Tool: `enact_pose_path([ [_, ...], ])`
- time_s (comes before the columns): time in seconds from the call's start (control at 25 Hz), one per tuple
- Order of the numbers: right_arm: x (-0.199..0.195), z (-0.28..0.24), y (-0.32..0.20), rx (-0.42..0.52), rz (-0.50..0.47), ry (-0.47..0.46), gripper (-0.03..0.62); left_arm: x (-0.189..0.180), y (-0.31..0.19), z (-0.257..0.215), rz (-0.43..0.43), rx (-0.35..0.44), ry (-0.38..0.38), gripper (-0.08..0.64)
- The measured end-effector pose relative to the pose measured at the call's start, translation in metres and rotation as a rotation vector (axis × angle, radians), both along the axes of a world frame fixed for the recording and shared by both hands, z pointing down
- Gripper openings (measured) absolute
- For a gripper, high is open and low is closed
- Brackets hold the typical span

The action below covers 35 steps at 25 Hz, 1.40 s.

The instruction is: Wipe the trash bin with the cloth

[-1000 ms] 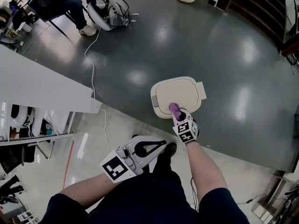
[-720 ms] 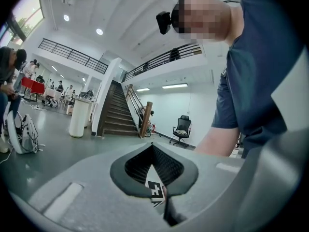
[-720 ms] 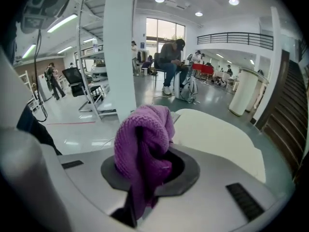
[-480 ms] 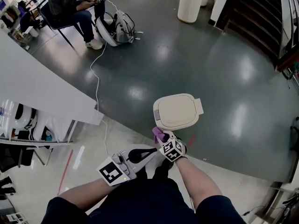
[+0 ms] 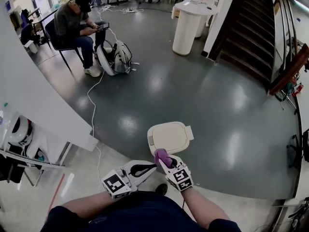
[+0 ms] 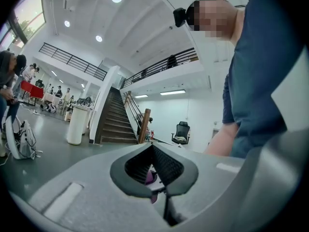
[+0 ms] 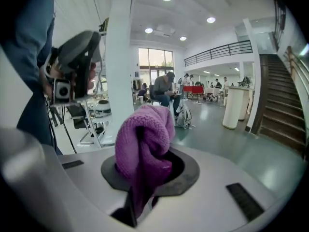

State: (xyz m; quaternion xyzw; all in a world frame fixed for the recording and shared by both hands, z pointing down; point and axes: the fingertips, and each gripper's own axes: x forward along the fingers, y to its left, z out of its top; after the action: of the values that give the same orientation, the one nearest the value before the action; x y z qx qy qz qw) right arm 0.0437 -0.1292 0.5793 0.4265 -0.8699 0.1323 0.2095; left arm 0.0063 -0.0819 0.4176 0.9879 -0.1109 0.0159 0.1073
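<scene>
We hold the cloth (image 5: 161,154), a purple knitted wad, pinched in the right tongs (image 5: 164,159), just off the near edge of the trash bin (image 5: 170,135). The right gripper view shows the room and not the bin, so we judge the cloth is off the lid, between strokes. The left tongs (image 5: 147,167) are pressed together on nothing, near our body. The bin stands on the dark floor (image 5: 217,129) close to its curved near edge, where pale flooring begins. It stands upright, long axis vertical, its cream lid facing up and a tab on the lid's right side. Next we would tip the cloth down onto the lid and press it flat.
</scene>
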Motion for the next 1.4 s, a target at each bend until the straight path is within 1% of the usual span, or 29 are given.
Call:
enact_pose_path([
  [0.2,0.016,-0.071,0.018,0.076,0.059,-0.08,0.075,0.02,0.014,-0.01,0.058,0.02,-0.004,-0.002],
  [0.28,0.022,-0.095,0.025,0.104,0.076,-0.113,0.075,0.029,0.019,-0.015,0.089,0.04,0.01,-0.002],
  [0.36,0.025,-0.116,0.031,0.134,0.091,-0.14,0.075,0.034,0.022,-0.024,0.111,0.06,0.031,-0.002],
  [0.48,0.03,-0.144,0.042,0.179,0.111,-0.178,0.075,0.036,0.023,-0.034,0.12,0.087,0.012,-0.002],
  [0.6,0.033,-0.164,0.052,0.196,0.121,-0.206,0.075,0.04,0.028,-0.043,0.14,0.103,0.044,-0.002],
  [0.8,0.032,-0.177,0.066,0.206,0.115,-0.218,0.075,0.044,0.041,-0.053,0.177,0.122,0.054,-0.002],
  [0.88,0.029,-0.173,0.07,0.203,0.113,-0.217,0.075,0.042,0.042,-0.052,0.166,0.12,0.058,-0.002],
  [1.0,0.021,-0.168,0.071,0.203,0.108,-0.222,0.075,0.036,0.037,-0.049,0.127,0.102,0.064,-0.002],
  [1.12,0.015,-0.167,0.07,0.209,0.099,-0.222,0.075,0.028,0.031,-0.044,0.093,0.095,0.028,-0.002],
  [1.16,0.013,-0.167,0.07,0.21,0.097,-0.219,0.075,0.027,0.03,-0.043,0.092,0.096,0.018,-0.002],
  [1.28,0.009,-0.167,0.069,0.213,0.093,-0.211,0.074,0.027,0.037,-0.045,0.117,0.101,0.046,-0.002],
  [1.4,0.008,-0.168,0.069,0.214,0.093,-0.212,0.075,0.028,0.038,-0.047,0.122,0.106,0.054,-0.002],
])
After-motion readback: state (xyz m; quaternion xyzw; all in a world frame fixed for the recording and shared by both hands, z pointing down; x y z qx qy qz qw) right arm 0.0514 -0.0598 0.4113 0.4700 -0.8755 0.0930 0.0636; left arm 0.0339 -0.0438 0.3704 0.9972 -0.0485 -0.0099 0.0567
